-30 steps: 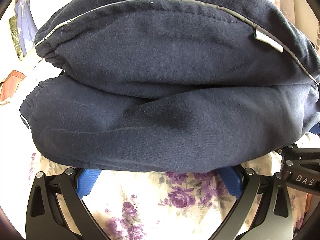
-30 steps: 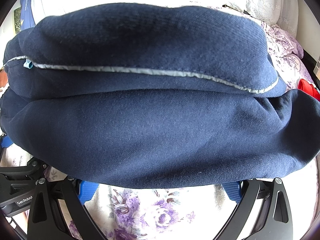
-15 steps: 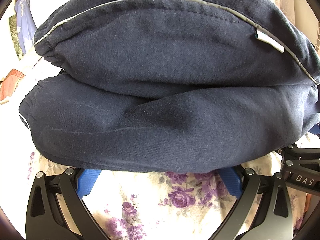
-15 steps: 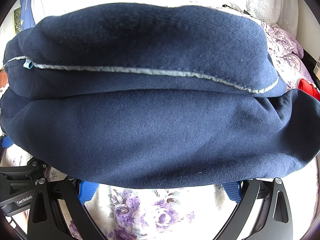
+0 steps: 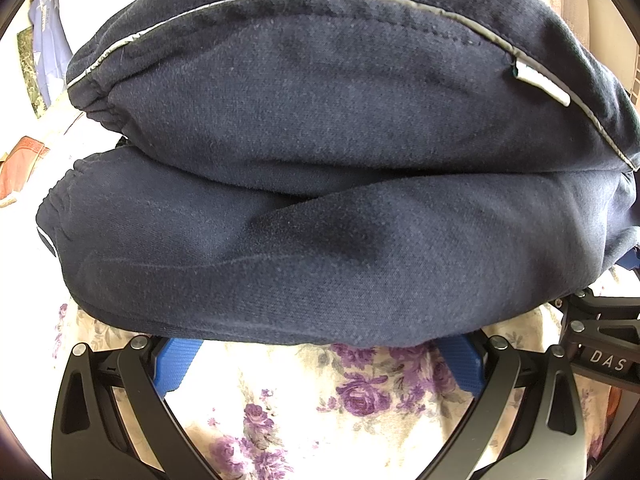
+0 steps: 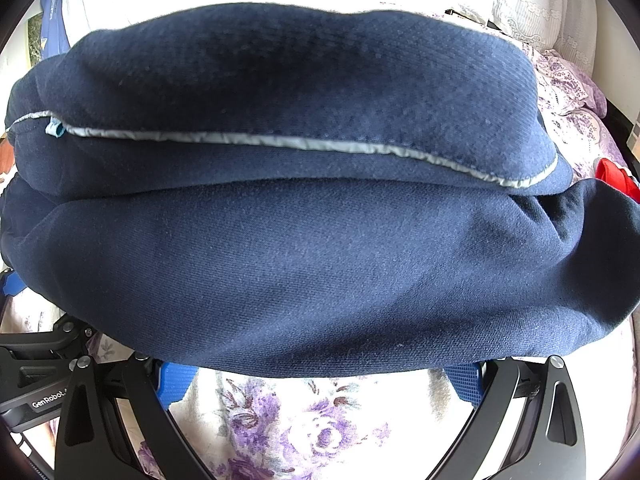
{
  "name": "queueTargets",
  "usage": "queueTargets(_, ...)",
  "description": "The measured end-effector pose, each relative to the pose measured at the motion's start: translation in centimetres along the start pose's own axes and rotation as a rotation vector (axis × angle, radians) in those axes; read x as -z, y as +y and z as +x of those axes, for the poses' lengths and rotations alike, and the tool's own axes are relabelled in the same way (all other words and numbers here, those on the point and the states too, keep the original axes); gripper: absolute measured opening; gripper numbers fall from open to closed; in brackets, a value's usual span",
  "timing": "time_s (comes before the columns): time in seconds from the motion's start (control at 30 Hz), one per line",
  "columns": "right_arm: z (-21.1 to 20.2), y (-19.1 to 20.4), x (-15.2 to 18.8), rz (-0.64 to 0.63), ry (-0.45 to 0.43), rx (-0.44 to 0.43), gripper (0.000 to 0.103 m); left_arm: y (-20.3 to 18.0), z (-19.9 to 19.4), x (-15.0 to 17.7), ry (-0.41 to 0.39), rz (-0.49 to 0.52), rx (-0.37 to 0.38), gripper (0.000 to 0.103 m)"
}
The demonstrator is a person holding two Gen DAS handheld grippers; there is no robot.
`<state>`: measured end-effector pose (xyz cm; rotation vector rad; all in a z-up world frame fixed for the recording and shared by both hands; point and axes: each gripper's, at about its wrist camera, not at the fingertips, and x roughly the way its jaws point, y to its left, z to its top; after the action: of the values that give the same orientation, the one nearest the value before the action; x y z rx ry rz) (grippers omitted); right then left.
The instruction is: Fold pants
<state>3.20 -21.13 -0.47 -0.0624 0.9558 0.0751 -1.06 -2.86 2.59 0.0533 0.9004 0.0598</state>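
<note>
Folded navy sweatpants with grey piping lie in a thick stack on a floral sheet. They also fill the right wrist view. My left gripper is open, its blue fingertips slid under the stack's near edge. My right gripper is open too, its blue fingertips under the near edge. The tips of both are hidden by cloth. The two grippers sit side by side; the right one's body shows in the left wrist view.
The purple-flowered sheet covers the bed. A red object lies at the right. White lace bedding is at the back right. Blue cloth hangs at the far left.
</note>
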Motion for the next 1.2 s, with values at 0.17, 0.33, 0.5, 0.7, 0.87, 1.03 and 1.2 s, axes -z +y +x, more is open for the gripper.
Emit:
queueTargets(0.17, 0.0, 0.0, 0.0, -0.001, 0.0, 0.0, 0.1, 0.0, 0.0, 0.0, 0.0, 0.0, 0.0, 0.099)
queueTargets(0.33, 0.0, 0.1, 0.0, -0.001, 0.0, 0.001, 0.1, 0.0, 0.0, 0.0, 0.0, -0.001, 0.001, 0.099)
queueTargets(0.5, 0.0, 0.0, 0.0, 0.0, -0.002, 0.0, 0.1, 1.0, 1.3, 0.5, 0.019, -0.015, 0.032, 0.099)
queueTargets(0.7, -2.6, -1.0, 1.1, 0.021, -0.108, -0.03, 0.099, 2.1, -2.0, 2.4, -0.107, -0.086, 0.068, 0.098)
queueTargets(0.87, -7.9, -3.9, 4.6, 0.138, -0.335, -0.033, 0.1, 2.5, -8.0, 6.0, -0.384, -0.126, -0.018, 0.098)
queueTargets(1.03, -11.4, -6.2, 7.0, 0.255, -0.524, -0.05, 0.1, 3.0, -12.1, 8.7, -0.639, -0.142, 0.061, 0.099)
queueTargets(1.2, -13.0, -6.8, 5.7, 0.139, -0.56, -0.146, 0.1, 5.1, -11.3, 5.3, -0.532, -0.175, 0.138, 0.099)
